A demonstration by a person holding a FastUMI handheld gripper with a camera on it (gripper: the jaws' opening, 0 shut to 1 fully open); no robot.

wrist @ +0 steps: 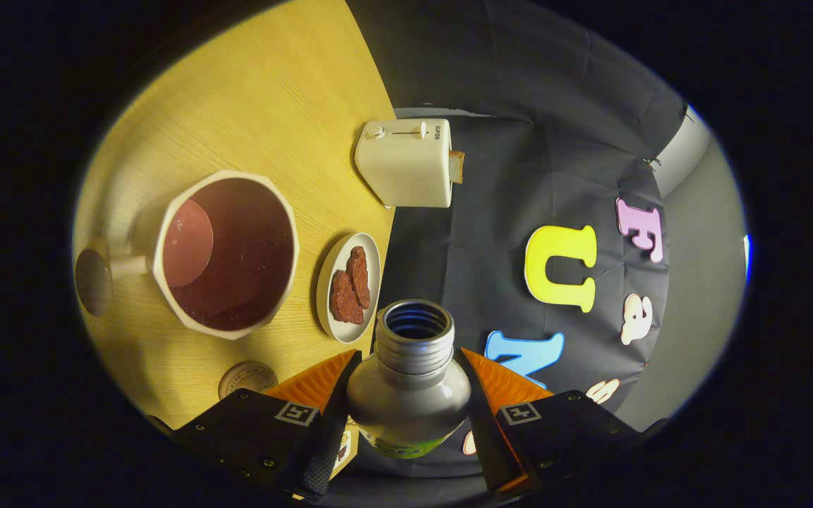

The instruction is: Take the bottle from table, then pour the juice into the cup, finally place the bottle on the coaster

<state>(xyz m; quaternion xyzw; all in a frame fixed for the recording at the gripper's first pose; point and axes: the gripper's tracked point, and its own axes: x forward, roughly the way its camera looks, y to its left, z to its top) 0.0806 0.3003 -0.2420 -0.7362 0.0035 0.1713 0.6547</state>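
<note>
A: While the bottle (408, 395) sits clamped in the gripper (410, 381), log the step as: pouring, or the tail of it. Both fingers press on its shoulder, one each side, closed only as far as its body allows.

B: Noted. Item, bottle: silvery metal finish, threaded neck, cap off, mouth open and facing forward. A green-edged label shows low on the body (not legible). Whether juice remains inside, I cannot tell.

A: Item, cup (226, 254): pale, faceted rim, handle on the side away from the bottle; interior dark reddish, which I judge to be juice already in it. It stands on the wooden table (265, 92), beyond and to the left of the fingers, well apart from the bottle's mouth.

B: Item, coaster (248, 379): round, cork-like, on the table just ahead of the left finger, nearer than the cup.

A: Next move, as I judge it: if the pour is done, bring the bottle upright and lower it squarely onto that coaster before opening
</note>
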